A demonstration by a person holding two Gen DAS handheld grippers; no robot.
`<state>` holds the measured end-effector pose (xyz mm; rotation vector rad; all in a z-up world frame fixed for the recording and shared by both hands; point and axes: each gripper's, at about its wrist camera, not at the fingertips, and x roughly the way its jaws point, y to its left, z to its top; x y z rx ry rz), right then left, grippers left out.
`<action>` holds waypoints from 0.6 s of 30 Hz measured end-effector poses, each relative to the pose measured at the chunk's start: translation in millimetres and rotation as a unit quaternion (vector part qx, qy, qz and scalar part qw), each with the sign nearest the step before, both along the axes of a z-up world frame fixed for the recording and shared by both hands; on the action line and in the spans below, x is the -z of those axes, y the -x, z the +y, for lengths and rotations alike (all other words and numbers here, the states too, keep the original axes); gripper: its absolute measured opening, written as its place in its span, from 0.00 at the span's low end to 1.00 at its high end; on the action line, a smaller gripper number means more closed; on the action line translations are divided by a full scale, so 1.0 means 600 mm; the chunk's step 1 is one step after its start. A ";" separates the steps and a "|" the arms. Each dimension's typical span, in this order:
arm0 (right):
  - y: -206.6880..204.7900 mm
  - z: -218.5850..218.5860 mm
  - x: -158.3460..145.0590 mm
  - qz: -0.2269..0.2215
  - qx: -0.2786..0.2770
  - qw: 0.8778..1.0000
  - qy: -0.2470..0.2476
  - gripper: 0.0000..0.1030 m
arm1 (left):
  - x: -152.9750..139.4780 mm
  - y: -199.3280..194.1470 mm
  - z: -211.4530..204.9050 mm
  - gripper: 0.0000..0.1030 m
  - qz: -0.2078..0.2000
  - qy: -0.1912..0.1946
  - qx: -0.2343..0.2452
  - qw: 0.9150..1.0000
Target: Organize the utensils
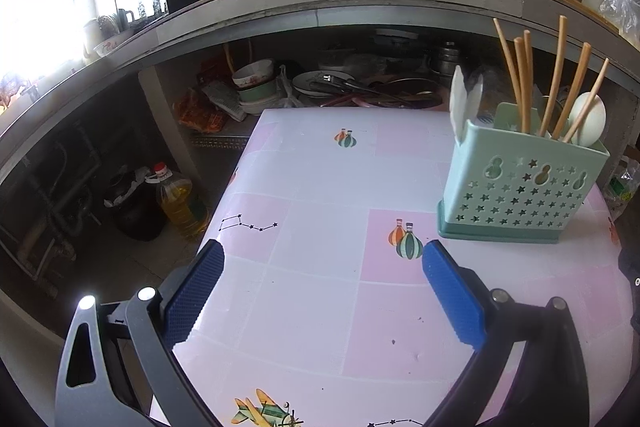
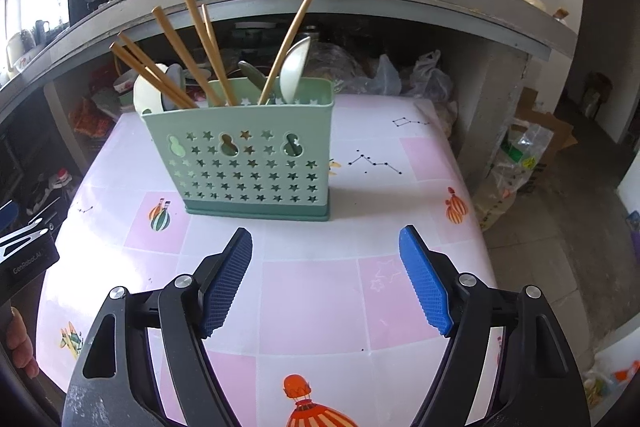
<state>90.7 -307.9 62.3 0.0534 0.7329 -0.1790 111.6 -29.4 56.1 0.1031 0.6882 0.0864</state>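
Both tools gape wide and empty: the right tool (image 2: 326, 279) faces the green utensil caddy (image 2: 256, 163) just ahead, its long side square across the approach, while the left tool (image 1: 322, 291) sees it off to its right. Chopsticks (image 2: 200, 39) and spoons (image 2: 294, 67) stand upright inside, on the tabletop (image 2: 400, 195). "GenRobot.AI" reads on the left tool's body.
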 end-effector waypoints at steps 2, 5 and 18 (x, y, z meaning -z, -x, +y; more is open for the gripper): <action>0.000 0.000 0.000 0.000 0.002 1.000 0.001 0.70 | 0.001 -0.002 0.004 0.94 0.000 0.001 -0.005 1.000; -0.001 0.000 0.001 0.001 0.001 1.000 0.000 0.70 | 0.003 -0.002 0.007 0.94 0.002 0.002 -0.009 1.000; -0.002 0.011 0.002 0.004 -0.006 1.000 0.003 0.71 | 0.007 -0.007 0.012 0.94 0.009 0.005 -0.012 1.000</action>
